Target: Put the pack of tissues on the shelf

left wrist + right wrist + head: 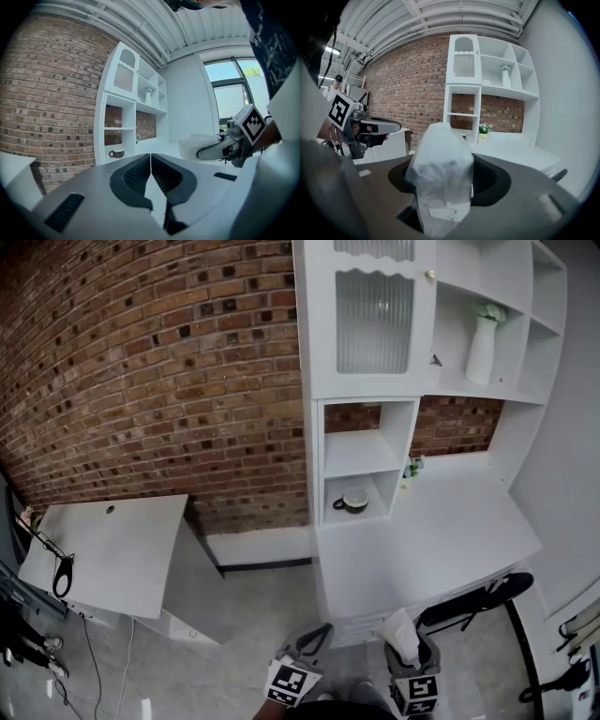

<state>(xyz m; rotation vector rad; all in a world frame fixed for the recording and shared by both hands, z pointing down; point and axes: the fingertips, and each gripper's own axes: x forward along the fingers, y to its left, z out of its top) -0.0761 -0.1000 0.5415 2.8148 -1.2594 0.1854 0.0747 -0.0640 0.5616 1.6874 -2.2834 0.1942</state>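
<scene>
Short of the shelf (361, 474), with the pack of tissues (440, 187) not yet placed.
On the left claw (150, 158): pinched shut, empty. In the right claw (443, 161): clamped on the pack, held upright by its lower part, soft wrapping bulging above. Could sag or slide free if swung or loosely squeezed; hard to judge grip firmness from here. Well ahead of that claw and higher: narrow bays, the lowest holding a cup (354, 501). Might knock it or clip a divider if aimed there.
</scene>
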